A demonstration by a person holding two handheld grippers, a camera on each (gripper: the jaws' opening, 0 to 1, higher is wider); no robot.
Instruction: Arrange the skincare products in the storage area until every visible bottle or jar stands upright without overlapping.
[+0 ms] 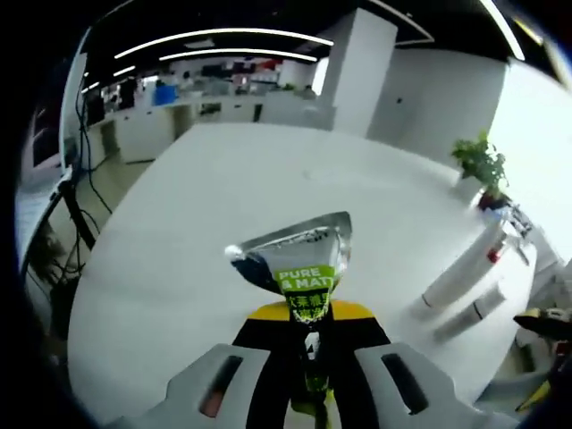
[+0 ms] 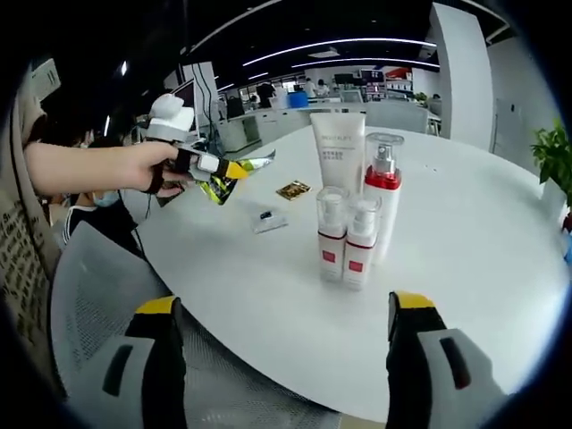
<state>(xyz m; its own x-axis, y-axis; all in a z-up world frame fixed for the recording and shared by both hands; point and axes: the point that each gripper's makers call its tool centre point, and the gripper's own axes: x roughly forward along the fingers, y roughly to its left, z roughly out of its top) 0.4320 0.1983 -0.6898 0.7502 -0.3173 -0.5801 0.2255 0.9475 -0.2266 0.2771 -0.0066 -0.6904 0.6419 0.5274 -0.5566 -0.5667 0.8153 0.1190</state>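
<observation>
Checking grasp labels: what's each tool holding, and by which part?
Left tool is shut on the silver sachet, gripped at its green-labelled lower end. Right tool is open, holding nothing.

Open office, white pillar (image 1: 357, 71), ceiling strip lights (image 1: 223, 36), potted plant (image 1: 483, 165).

"PURE & MAT" on the silver sachet's (image 1: 299, 256) green label.

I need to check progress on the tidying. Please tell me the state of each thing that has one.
Left tool: shut on sachet, held above the table.
Sachet: gripped, off the table.
Right tool: open, empty.
White tube: upright.
Red-collar bottle: upright.
Two small bottles: upright, side by side.
Gold packet: flat on table.
Clear packet: flat on table.
</observation>
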